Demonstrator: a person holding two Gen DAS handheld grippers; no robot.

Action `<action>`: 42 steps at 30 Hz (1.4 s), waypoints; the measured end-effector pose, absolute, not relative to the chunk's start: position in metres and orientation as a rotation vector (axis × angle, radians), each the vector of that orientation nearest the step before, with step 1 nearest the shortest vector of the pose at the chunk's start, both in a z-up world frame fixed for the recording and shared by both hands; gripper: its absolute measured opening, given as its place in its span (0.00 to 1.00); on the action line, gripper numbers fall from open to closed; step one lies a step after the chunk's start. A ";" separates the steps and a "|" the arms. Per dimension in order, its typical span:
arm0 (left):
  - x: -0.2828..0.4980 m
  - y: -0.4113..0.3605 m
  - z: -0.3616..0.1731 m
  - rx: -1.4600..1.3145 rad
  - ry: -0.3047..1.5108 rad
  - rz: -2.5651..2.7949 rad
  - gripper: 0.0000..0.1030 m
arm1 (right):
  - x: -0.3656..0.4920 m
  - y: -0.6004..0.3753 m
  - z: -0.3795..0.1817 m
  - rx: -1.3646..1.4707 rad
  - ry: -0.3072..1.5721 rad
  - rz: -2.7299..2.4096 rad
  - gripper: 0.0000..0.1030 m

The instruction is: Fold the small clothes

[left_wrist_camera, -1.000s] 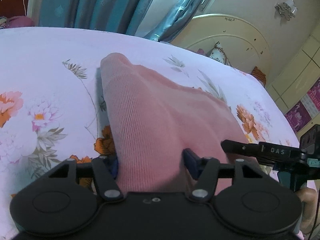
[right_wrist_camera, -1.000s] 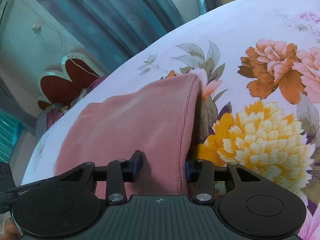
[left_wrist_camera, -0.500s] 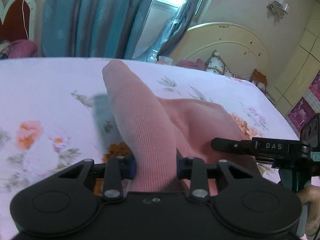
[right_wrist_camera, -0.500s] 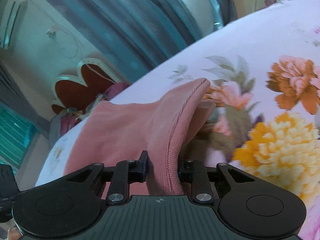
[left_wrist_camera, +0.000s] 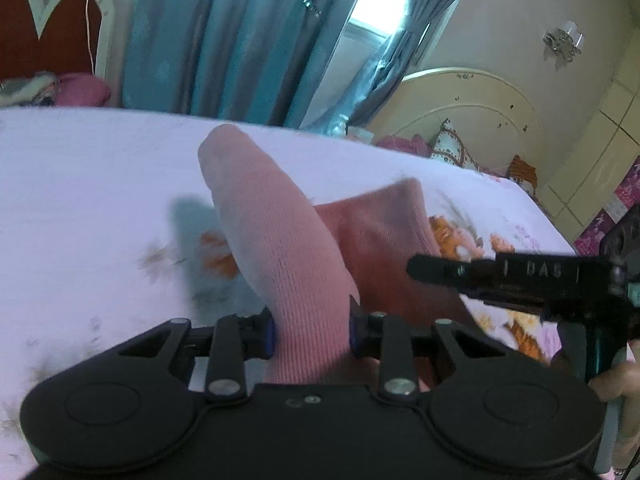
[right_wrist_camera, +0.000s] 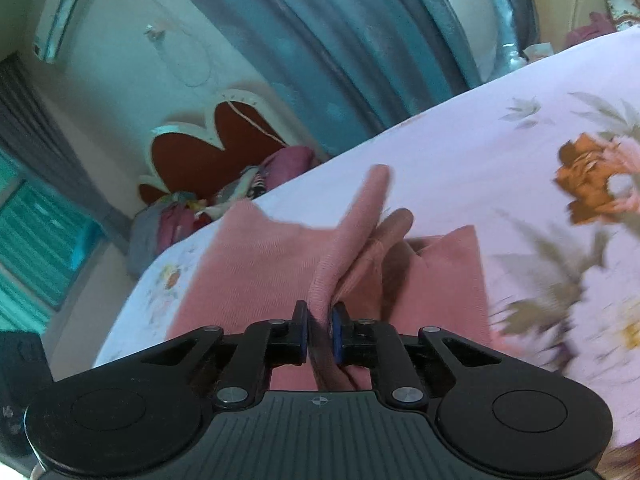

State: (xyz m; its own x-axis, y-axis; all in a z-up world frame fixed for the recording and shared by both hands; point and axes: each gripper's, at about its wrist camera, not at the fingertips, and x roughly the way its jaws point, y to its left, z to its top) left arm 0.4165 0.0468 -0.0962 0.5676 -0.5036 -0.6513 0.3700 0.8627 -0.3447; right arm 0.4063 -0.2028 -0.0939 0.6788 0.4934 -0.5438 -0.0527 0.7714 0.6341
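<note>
Blue curtains [left_wrist_camera: 240,40] hang behind a bed [left_wrist_camera: 80,184] with a flowered sheet. 1 pink cloth [left_wrist_camera: 280,240] is lifted near its middle, pinched by the left gripper [left_wrist_camera: 310,328] and the right gripper [right_wrist_camera: 320,332], likely so 1 edge can be folded over.

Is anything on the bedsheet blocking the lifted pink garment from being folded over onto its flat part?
Nothing visible does. Both the left gripper and right gripper already clamp the pink garment; only bare floral bedsheet surrounds it.
</note>
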 end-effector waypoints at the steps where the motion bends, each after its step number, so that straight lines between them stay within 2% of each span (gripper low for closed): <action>1: 0.419 0.056 -0.103 -0.194 0.833 -0.521 0.29 | 0.408 -0.192 -0.097 0.620 0.781 0.306 0.11; 5: 0.424 0.070 -0.122 -0.244 0.867 -0.560 0.29 | 0.406 -0.176 -0.098 0.557 0.760 0.140 0.12; 6: 0.425 0.070 -0.123 -0.243 0.869 -0.568 0.29 | 0.404 -0.180 -0.098 0.542 0.759 0.104 0.18; 7: 0.425 0.070 -0.124 -0.237 0.869 -0.576 0.29 | 0.402 -0.185 -0.098 0.528 0.762 0.069 0.26; 8: 0.426 0.069 -0.124 -0.230 0.868 -0.582 0.29 | 0.400 -0.191 -0.100 0.518 0.764 0.041 0.56; 9: 0.426 0.070 -0.125 -0.228 0.873 -0.588 0.29 | 0.398 -0.197 -0.102 0.513 0.761 0.023 0.79; 10: 0.427 0.070 -0.127 -0.227 0.879 -0.589 0.29 | 0.395 -0.204 -0.105 0.505 0.756 0.013 0.80; 17: 0.429 0.073 -0.135 -0.219 0.896 -0.559 0.29 | 0.400 -0.241 -0.152 0.593 0.870 0.094 0.79; 19: 0.428 0.072 -0.134 -0.214 0.897 -0.550 0.29 | 0.403 -0.242 -0.165 0.623 0.904 0.146 0.55; 20: 0.428 0.072 -0.134 -0.214 0.897 -0.546 0.29 | 0.404 -0.243 -0.167 0.616 0.888 0.152 0.50; 22: 0.427 0.070 -0.134 -0.211 0.897 -0.533 0.29 | 0.408 -0.241 -0.167 0.604 0.894 0.163 0.46; 23: 0.426 0.069 -0.134 -0.210 0.896 -0.528 0.29 | 0.410 -0.239 -0.168 0.614 0.912 0.190 0.28; 24: 0.425 0.069 -0.132 -0.208 0.892 -0.521 0.29 | 0.411 -0.239 -0.170 0.656 0.929 0.207 0.19; 33: 0.420 0.087 -0.105 -0.225 0.827 -0.504 0.29 | 0.411 -0.214 -0.123 0.712 0.845 0.304 0.18; 42: 0.432 0.198 -0.084 -0.204 0.769 -0.398 0.29 | 0.439 -0.114 -0.119 0.760 0.820 0.428 0.18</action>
State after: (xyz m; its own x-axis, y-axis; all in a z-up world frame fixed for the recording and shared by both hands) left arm 0.4318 0.1984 -0.0843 0.6493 -0.4206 -0.6336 0.2742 0.9066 -0.3209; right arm 0.4389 -0.1143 -0.1186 0.6212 0.6088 -0.4934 -0.0568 0.6630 0.7465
